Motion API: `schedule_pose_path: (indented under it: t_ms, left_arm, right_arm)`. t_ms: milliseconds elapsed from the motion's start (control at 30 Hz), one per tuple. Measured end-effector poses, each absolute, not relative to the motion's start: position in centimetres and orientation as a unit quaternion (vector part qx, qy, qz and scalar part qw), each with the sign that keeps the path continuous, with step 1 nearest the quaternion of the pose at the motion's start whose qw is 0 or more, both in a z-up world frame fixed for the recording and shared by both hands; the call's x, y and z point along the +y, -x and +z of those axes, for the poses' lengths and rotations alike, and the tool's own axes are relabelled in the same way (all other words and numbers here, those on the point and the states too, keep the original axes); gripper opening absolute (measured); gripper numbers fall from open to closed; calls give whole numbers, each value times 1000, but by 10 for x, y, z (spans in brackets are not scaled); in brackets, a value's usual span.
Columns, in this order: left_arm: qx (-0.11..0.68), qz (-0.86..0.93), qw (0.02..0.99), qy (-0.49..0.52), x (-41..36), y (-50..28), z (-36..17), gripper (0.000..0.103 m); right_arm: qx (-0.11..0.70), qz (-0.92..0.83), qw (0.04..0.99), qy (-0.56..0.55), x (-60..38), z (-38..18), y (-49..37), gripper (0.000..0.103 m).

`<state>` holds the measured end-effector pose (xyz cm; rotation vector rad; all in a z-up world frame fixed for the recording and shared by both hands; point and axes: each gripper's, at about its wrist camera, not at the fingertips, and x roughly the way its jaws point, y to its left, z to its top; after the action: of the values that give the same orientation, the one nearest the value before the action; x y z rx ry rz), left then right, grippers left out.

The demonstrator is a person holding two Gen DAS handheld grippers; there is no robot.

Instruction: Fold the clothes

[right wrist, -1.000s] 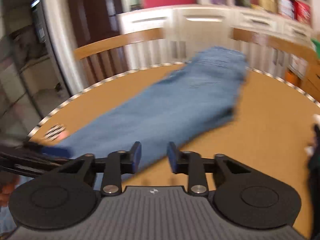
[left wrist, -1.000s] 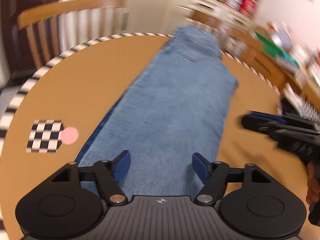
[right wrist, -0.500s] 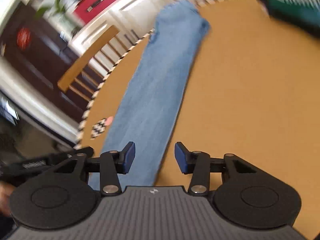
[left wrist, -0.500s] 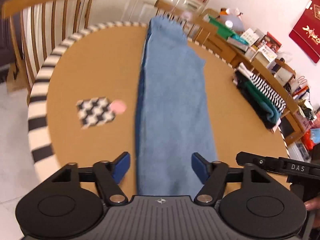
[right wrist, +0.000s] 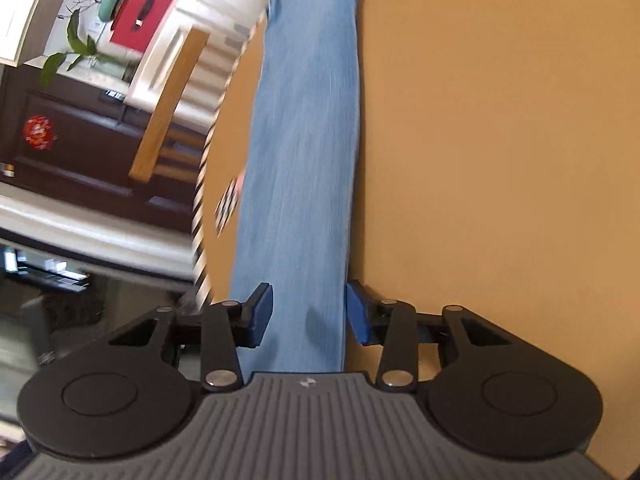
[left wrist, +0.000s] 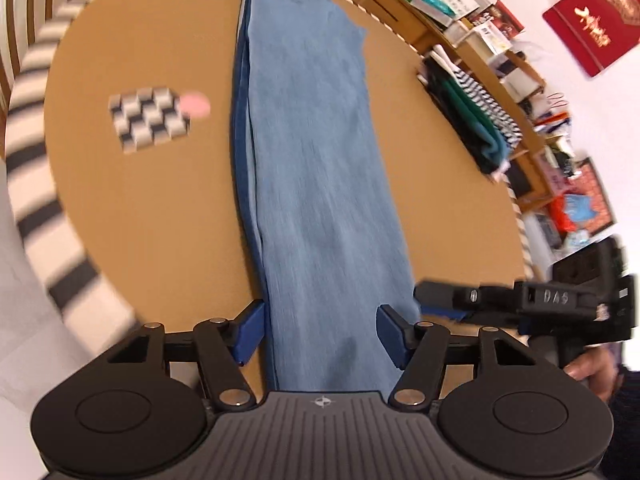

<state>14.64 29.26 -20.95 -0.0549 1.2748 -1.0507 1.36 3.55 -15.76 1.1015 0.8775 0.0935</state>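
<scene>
Left gripper (left wrist: 320, 332): jaws apart, straddling the near hem of the jeans (left wrist: 316, 160) without clamping. Right gripper (right wrist: 308, 312): jaws apart, flanking the same hem end. The jeans lie folded lengthwise, flat across the round table (left wrist: 140, 220), reaching its far striped edge. Bare tabletop lies on both sides. A checkered marker (left wrist: 150, 118) lies left; stacked clothes (left wrist: 468, 112) sit at the right edge.

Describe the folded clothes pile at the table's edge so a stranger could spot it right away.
Start at the round tan table with the black-and-white striped rim, where long blue jeans lie down the middle. Look right of the jeans to the rim: the pile sits there, green and dark layers under a black-and-white striped garment, the only folded stack on the table.
</scene>
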Motion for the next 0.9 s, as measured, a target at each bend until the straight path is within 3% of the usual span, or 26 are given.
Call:
schedule_pose_path:
  t_ms: [233, 333, 400, 500, 567, 600, 900]
  left_arm:
    - [585, -490, 644, 50, 304, -129, -224, 58]
    - [605, -476, 635, 70, 292, -141, -234, 35]
    - [622, -455, 632, 85, 290, -149, -243, 8]
    - [638, -439, 621, 122, 299, -156, -255, 10]
    - [636, -439, 620, 135, 301, -158, -258, 10]
    - [635, -439, 621, 135, 301, -158, -258, 10]
    - [610, -454, 645, 67, 285, -144, -232, 8]
  right_arm:
    - [406, 74, 719, -559, 49, -168, 19, 41]
    - [402, 74, 703, -582, 49, -174, 10, 38]
    - [404, 69, 695, -591, 48, -176, 9, 36]
    - [404, 58, 684, -604, 45, -181, 18, 27]
    - [406, 49, 680, -609, 43, -184, 23, 17]
    - [407, 44, 685, -602, 44, -184, 24, 7]
    - [417, 36, 743, -523, 56, -149, 16, 4]
